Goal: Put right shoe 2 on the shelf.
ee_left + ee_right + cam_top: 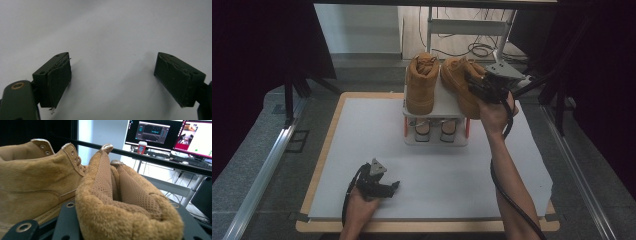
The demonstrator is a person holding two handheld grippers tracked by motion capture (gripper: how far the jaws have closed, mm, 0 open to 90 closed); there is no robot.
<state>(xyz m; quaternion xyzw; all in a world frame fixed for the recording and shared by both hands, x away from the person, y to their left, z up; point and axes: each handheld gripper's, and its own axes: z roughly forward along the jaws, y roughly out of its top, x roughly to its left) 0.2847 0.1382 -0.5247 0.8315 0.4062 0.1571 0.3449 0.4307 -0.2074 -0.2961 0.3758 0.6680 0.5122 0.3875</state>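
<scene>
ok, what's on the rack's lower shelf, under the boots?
On the rack's lower shelf, under the two tan boots, stands a pair of lighter shoes. Only their front ends show; the top shelf covers the rest.

There were two tan boots [420,85] on one small rack [447,102], two shoes [422,129] beneath, and two grippers [379,185].
</scene>
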